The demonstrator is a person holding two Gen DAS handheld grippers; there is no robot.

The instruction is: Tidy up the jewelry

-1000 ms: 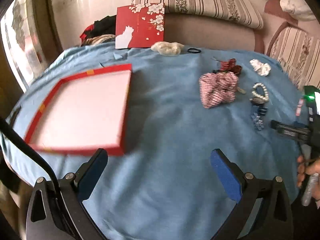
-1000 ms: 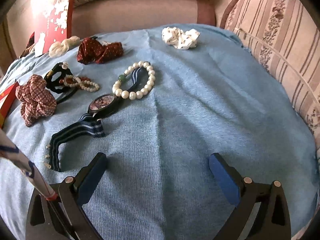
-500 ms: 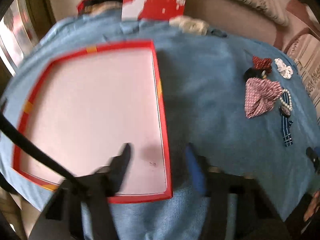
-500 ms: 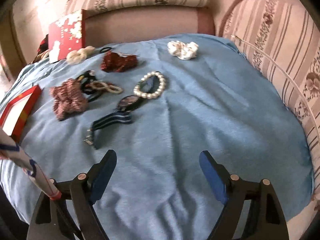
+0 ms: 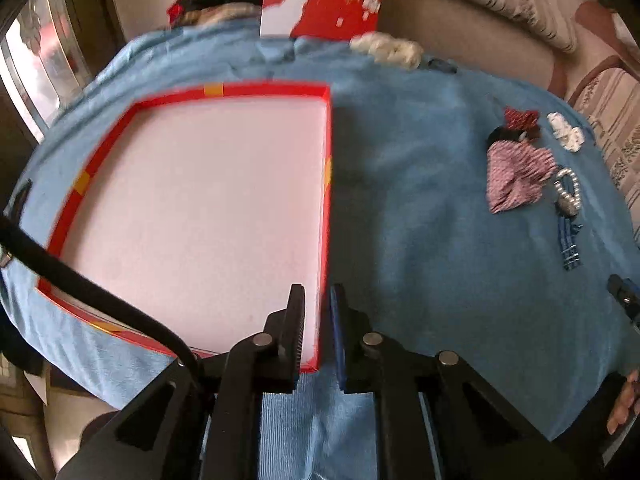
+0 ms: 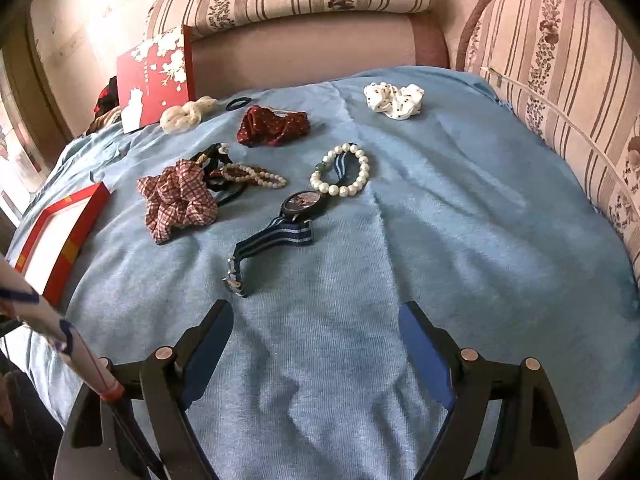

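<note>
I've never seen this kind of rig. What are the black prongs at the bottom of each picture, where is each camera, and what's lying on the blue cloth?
No robot here: a person holds a two-finger gripper in each hand, with a camera on each looking along its fingers. In the left wrist view, the left gripper has just been closing, and its fingers now pinch the side wall of the red box, empty inside. In the right wrist view, the right gripper is open and holds nothing. Ahead of it on the blue cloth lie a striped-strap watch, a pearl bracelet, a checked scrunchie, a dark red scrunchie and a white one.
</note>
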